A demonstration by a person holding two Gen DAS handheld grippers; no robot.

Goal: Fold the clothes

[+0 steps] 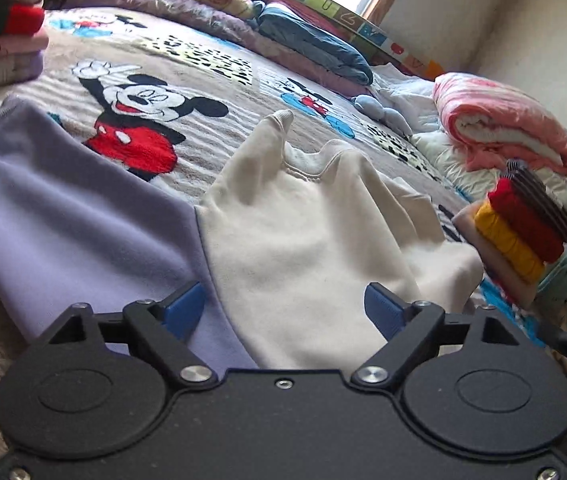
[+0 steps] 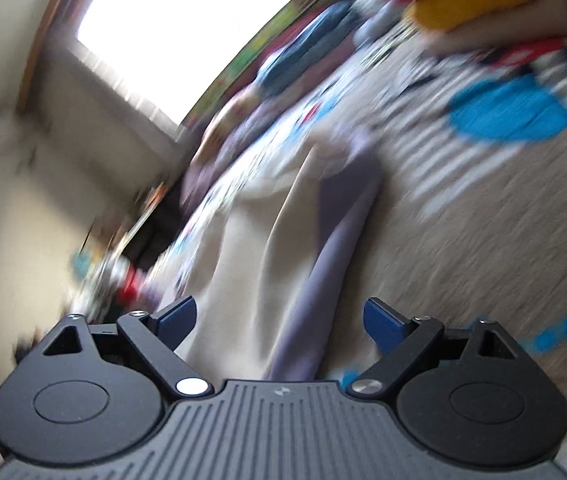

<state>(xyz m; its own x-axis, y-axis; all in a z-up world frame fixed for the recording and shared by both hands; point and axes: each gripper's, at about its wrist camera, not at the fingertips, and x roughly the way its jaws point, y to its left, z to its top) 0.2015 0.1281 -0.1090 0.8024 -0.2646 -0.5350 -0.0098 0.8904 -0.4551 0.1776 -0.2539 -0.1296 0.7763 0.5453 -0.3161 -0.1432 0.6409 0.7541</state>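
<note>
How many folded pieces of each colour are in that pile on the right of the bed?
Dark striped piece: 1
Red piece: 1
Yellow piece: 1
Peach piece: 1
Total: 4 that show clearly

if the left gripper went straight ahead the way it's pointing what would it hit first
Most likely the cream part of the sweatshirt: the left gripper is open and that fabric lies right between and ahead of its fingers, with the lavender part just to the left. Depth is hard to judge here.
</note>
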